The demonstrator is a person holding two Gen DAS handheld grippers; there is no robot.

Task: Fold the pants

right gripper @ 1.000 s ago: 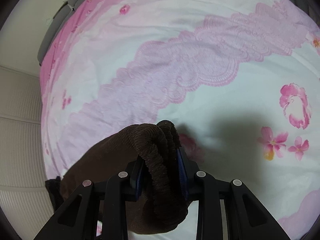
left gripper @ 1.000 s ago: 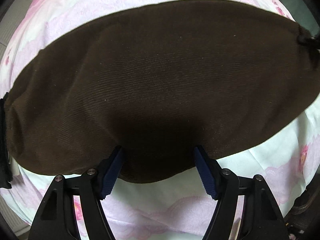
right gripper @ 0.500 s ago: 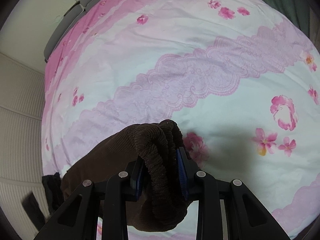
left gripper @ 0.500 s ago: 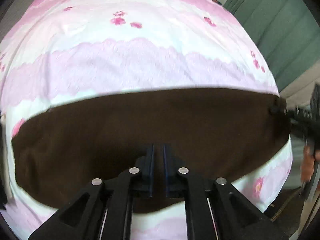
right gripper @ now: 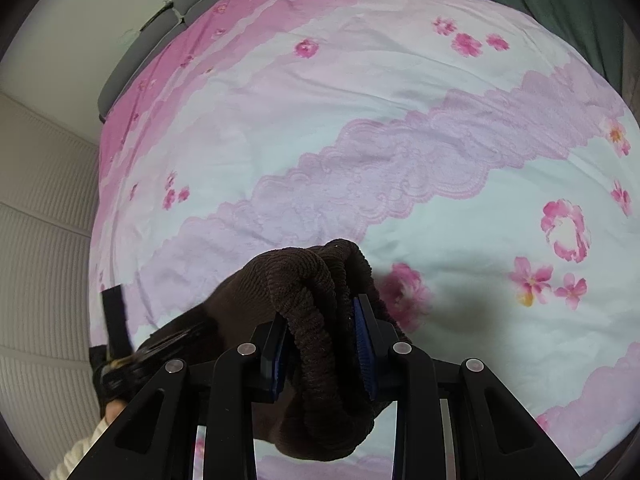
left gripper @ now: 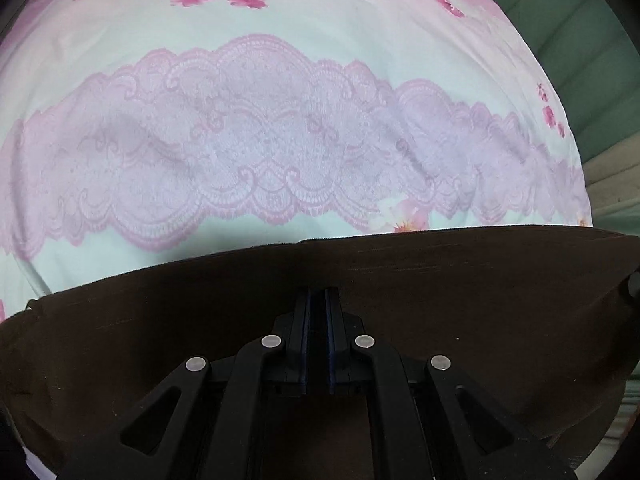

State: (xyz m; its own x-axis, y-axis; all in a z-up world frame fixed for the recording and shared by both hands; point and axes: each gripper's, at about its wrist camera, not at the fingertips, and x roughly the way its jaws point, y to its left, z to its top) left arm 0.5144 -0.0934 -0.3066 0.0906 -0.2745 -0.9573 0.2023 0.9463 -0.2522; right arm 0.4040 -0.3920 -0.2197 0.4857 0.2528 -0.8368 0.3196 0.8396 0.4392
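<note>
The dark brown corduroy pants [left gripper: 460, 292] hang as a wide band lifted above the bed in the left wrist view. My left gripper [left gripper: 319, 300] is shut on the fabric near its upper edge. In the right wrist view my right gripper [right gripper: 322, 320] is shut on the bunched elastic waistband of the pants [right gripper: 316, 280], held above the bed. The fabric trails down and left from the jaws.
A pink and white floral bedspread [left gripper: 280, 140] covers the bed below, also seen in the right wrist view [right gripper: 360, 120]. The other gripper and the hand holding it [right gripper: 116, 356] show at lower left. A white wall [right gripper: 44, 240] is at the left, green curtain [left gripper: 592, 40] at the right.
My left gripper closed on the pants and lifted them, so more bedspread shows beyond. My right gripper kept its grip on the waistband and rose higher above the bed.
</note>
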